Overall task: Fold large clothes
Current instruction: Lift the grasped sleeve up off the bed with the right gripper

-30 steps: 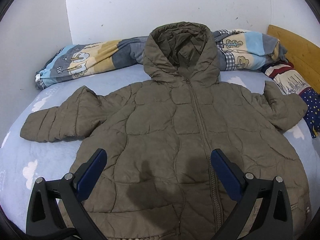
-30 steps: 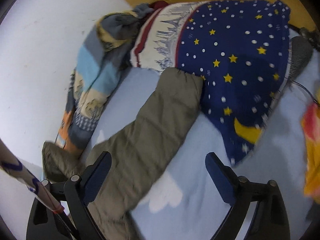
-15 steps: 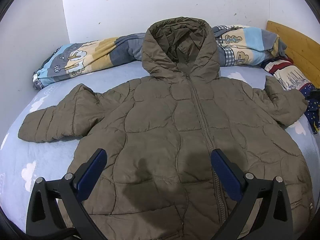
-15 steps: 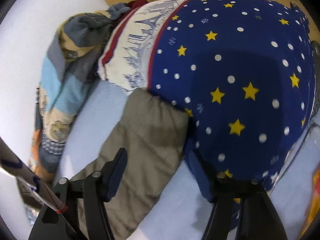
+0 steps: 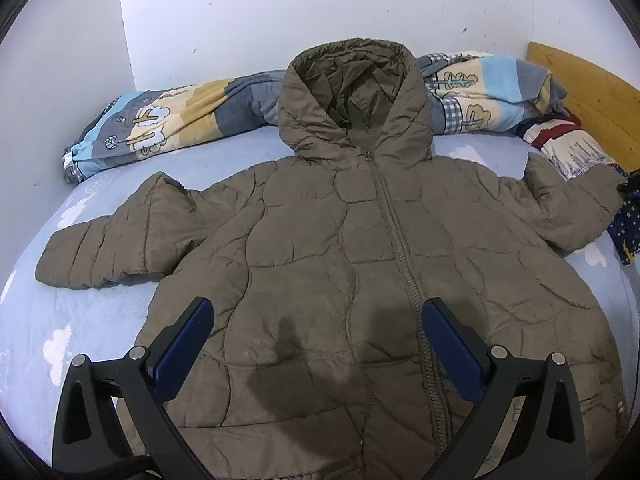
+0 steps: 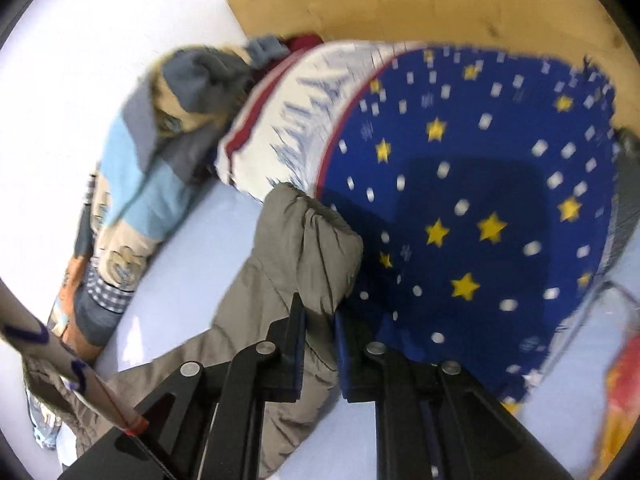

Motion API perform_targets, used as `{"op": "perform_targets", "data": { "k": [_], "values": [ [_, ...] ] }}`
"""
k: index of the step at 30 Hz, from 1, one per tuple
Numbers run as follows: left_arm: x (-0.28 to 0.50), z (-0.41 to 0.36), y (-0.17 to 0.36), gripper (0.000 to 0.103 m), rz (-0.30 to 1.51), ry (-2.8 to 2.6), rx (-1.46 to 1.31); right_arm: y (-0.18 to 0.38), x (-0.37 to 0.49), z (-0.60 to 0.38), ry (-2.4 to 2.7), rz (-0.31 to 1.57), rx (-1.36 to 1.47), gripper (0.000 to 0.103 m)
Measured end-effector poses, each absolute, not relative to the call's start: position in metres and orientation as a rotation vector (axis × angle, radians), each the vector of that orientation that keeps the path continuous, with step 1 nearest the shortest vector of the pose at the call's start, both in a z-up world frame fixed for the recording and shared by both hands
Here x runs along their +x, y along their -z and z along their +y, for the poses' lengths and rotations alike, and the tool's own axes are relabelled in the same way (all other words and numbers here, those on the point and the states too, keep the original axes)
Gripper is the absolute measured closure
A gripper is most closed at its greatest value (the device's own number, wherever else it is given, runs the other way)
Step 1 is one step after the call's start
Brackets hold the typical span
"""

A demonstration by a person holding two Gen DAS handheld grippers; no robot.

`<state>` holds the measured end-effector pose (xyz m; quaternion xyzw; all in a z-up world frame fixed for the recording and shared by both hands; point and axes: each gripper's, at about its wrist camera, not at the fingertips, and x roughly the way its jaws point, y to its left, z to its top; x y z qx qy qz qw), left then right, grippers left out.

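Your right gripper just closed, pinching the cuff of the olive puffer jacket lying flat on the bed; the sleeve fold could begin. Left gripper hung spread.

The left camera looks down over the whole jacket toward the bed's far edge. The right camera sits close above the sleeve, which both see.

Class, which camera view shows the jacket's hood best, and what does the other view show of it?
The left wrist view: the hood lies open at the jacket's top, fully visible. The right wrist view shows no hood, only a sleeve pinched in the right gripper.
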<state>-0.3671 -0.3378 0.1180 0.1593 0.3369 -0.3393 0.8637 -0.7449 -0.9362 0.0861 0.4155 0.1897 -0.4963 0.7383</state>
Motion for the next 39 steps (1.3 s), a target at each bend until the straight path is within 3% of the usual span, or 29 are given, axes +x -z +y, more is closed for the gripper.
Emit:
{"op": "perform_targets", "data": {
  "k": [14,21,29,39],
  "values": [
    [-0.356,-0.311,-0.145,0.000,0.671,0.689,0.248,-0.237,-0.749,-0.844,1.086,0.324,0.740,0.090],
    [-0.345,-0.290,-0.156,0.000,0.671,0.665,0.185,-0.300,-0.711,-0.767,0.983,0.304,0.631,0.090],
    [-0.333,-0.272,-0.163,0.000,0.688,0.637,0.141,-0.332,-0.657,-0.702,0.883,0.322,0.548,0.090],
    [-0.323,-0.260,-0.166,0.000,0.685,0.613,0.131,-0.329,-0.594,-0.663,0.737,0.356,0.536,0.090]
  ]
}}
